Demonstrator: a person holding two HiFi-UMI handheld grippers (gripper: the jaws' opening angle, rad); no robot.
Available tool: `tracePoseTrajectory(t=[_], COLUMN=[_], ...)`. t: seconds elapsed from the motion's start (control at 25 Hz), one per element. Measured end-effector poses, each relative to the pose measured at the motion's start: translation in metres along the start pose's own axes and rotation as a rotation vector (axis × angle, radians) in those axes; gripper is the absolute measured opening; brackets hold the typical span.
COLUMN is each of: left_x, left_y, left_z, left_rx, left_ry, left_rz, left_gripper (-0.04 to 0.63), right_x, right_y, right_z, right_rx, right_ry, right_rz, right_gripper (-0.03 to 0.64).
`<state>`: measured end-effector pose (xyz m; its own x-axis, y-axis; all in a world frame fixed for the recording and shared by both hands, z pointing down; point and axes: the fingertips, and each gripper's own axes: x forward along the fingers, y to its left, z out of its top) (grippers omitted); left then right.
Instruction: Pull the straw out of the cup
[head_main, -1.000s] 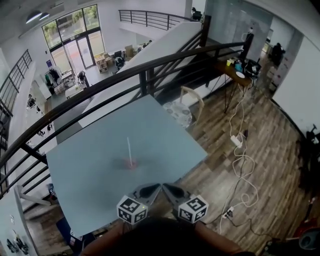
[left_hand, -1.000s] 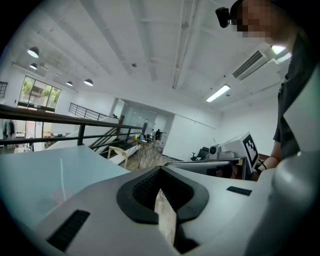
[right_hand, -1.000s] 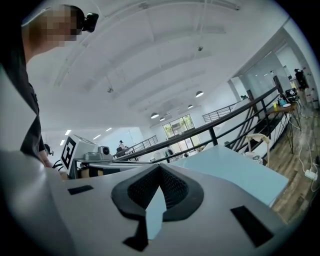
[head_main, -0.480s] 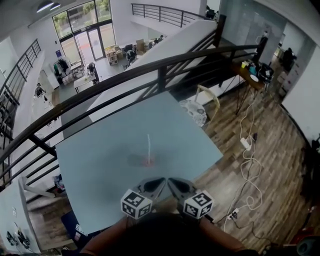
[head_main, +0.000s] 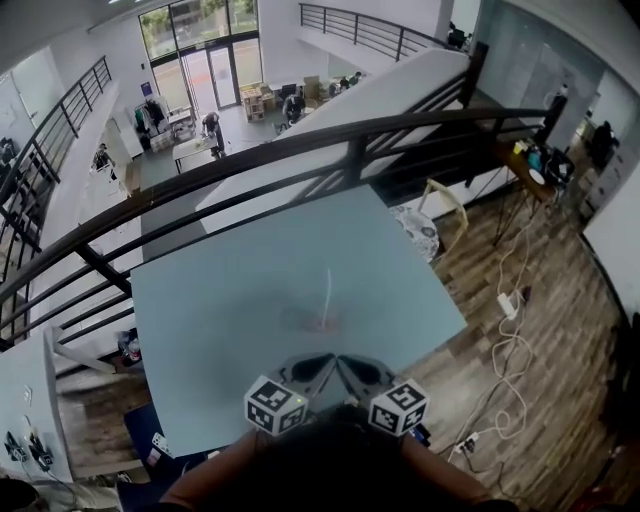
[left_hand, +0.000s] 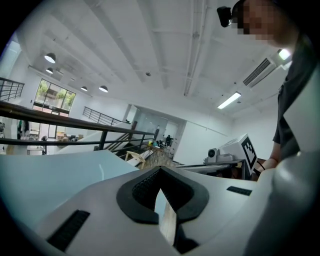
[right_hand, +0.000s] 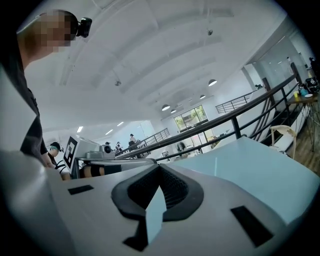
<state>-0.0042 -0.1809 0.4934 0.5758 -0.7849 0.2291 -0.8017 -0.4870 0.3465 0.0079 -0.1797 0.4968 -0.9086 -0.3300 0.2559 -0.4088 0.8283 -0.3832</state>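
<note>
**Q:** Materials and form?
**A:** A thin, straight white straw stands nearly upright in a clear, faintly pink cup, mid-surface on the smooth, pale blue square table.

**Q:** Tool state and position?
**A:** Left gripper and right gripper – ribbed black pads closed tip to tip, nothing held. They are side by side at the near edge, well apart from the straw.

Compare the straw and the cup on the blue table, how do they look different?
The straw is white and plain to see; the cup is clear, barely showing but for a pinkish base. The straw is thin and tall; the cup is low and wider. Both stand near the middle of the table, the straw in the cup.
</note>
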Motion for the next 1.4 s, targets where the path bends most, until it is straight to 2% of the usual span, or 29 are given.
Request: tracePoseTrajectory(t=[0.4, 0.8, 1.08, 1.4], left_x=[0.001, 0.039, 0.068, 0.095], left_y=[0.046, 0.081, 0.106, 0.143], left_z=[0.014, 0.026, 0.025, -0.001], left_rx=[-0.052, -0.124, -0.13, -0.154], left_ry=[-0.047, -0.076, -0.059, -0.014], left_rz=[0.131, 0.234, 0.269, 0.311], left_gripper=[0.011, 0.011, 0.011, 0.011], right_x=[0.037, 0.053, 0.075, 0.106], right_y=[-0.015, -0.073, -0.112, -0.159], right_z=[0.02, 0.037, 0.038, 0.021], right_rx=[-0.026, -0.024, -0.015, 0.005], right_ry=[0.034, 0.102, 0.15, 0.214], right_rz=[0.114, 0.135, 0.146, 0.15], right_gripper=[0.011, 0.011, 0.013, 0.035])
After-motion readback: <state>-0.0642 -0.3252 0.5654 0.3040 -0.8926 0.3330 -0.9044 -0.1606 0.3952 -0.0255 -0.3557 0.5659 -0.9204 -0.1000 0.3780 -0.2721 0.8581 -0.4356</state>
